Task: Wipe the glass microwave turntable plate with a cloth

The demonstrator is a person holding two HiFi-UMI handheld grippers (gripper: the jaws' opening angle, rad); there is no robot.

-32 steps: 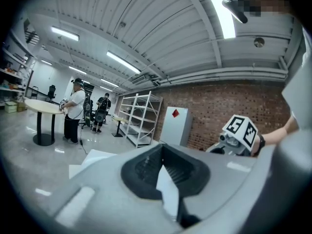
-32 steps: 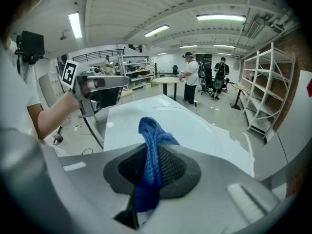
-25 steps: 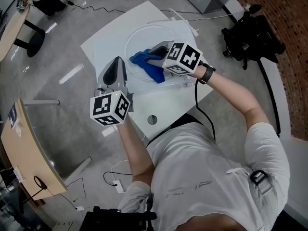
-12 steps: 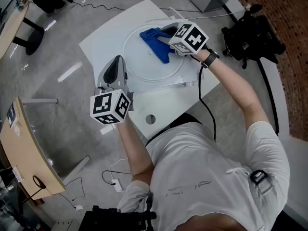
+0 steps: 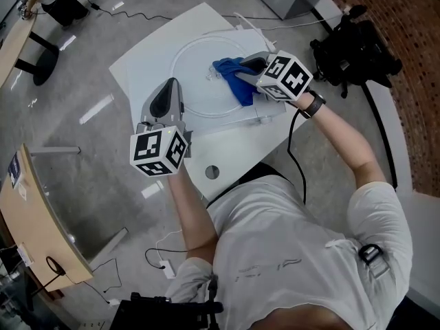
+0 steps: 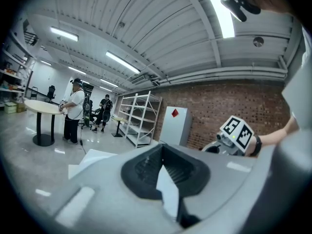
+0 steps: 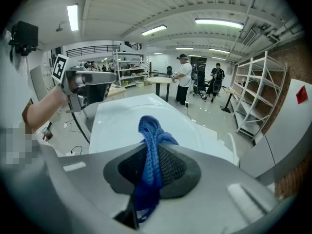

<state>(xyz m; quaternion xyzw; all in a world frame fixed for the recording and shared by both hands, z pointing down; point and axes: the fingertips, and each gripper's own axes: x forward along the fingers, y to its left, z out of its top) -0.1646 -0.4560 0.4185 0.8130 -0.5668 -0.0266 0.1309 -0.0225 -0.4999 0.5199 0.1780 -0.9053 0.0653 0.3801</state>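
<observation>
Head view: cloth [image 5: 234, 76] near plate [image 5: 176, 60] rim

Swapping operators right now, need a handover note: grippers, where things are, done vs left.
Left gripper: jaws slightly apart, holding nothing, held above the table by the plate's left rim.
Right gripper: shut on the blue cloth, which lies on the right side of the glass plate.
The plate lies flat on the white table.
Done: cloth gripped and on the glass; how much is wiped doesn't show.
Left: probably sweep the cloth over the rest of the plate, left half included.
</observation>
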